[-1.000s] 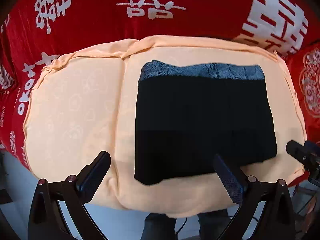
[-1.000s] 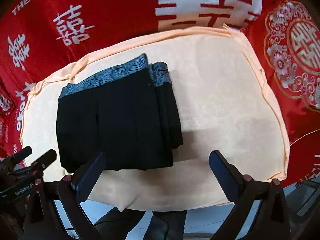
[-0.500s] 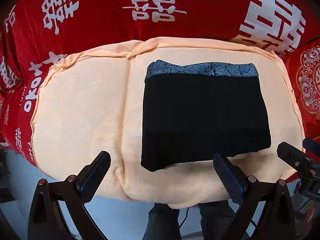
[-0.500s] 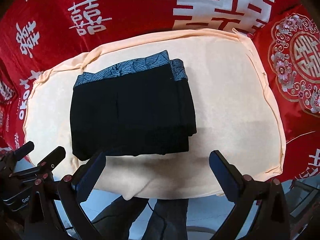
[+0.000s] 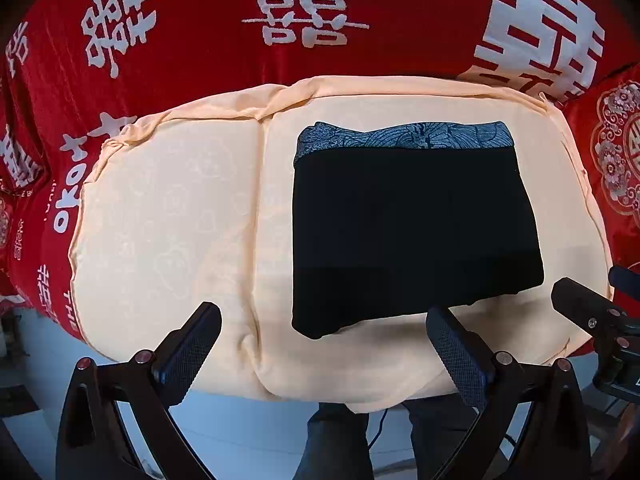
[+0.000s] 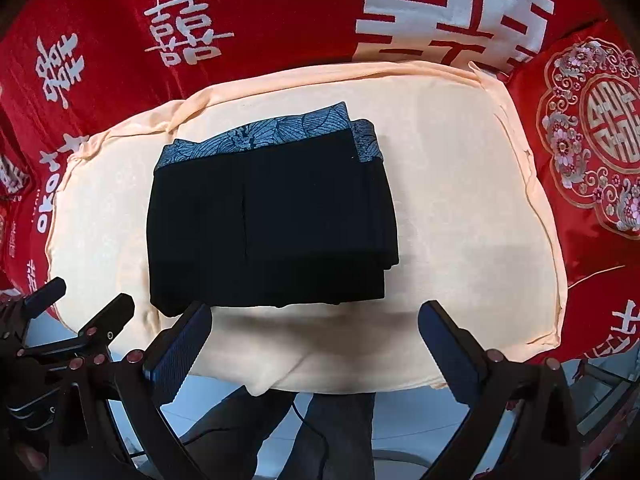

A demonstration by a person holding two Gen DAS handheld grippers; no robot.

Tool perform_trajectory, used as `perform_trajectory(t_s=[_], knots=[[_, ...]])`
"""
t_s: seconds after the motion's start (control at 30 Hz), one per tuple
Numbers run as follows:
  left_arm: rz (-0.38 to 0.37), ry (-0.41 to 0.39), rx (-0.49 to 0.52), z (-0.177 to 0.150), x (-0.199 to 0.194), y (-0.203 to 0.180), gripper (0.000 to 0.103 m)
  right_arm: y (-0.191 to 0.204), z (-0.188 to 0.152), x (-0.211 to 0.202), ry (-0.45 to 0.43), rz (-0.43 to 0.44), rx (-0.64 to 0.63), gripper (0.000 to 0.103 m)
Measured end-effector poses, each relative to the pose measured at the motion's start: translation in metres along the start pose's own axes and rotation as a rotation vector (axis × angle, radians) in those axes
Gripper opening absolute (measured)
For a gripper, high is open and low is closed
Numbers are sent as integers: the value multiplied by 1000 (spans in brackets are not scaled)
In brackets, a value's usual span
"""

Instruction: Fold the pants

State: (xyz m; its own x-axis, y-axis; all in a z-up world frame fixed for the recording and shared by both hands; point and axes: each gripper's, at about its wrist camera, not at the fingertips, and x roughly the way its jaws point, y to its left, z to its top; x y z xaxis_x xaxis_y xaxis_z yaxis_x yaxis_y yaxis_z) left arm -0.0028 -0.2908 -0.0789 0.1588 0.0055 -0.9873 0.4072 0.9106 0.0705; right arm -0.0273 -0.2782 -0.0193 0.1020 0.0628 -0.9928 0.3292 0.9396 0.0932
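The black pants (image 5: 412, 232) lie folded into a flat rectangle on a peach cloth (image 5: 168, 216), their blue patterned waistband (image 5: 404, 140) at the far edge. In the right wrist view the same pants (image 6: 268, 232) show stacked layers along their right side. My left gripper (image 5: 322, 338) is open and empty, held back over the cloth's near edge, clear of the pants. My right gripper (image 6: 314, 334) is also open and empty, just short of the pants' near edge. Each gripper shows at the side of the other's view.
A red bedspread (image 5: 192, 24) with white characters surrounds the peach cloth. A red embroidered cushion (image 6: 592, 136) lies at the right. Below the cloth's near edge I see a person's legs (image 6: 344, 436) and pale floor.
Both grippers have drawn back and up from the pants, so the pants sit farther off and more of the floor and the person's legs shows. The pants have not moved.
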Motion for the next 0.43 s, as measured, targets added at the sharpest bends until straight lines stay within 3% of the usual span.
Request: perform_trajectory(t_s=[0.43], knots=[[0, -33, 7, -2, -10, -6, 103, 1, -2, -3, 3, -5, -7, 103]])
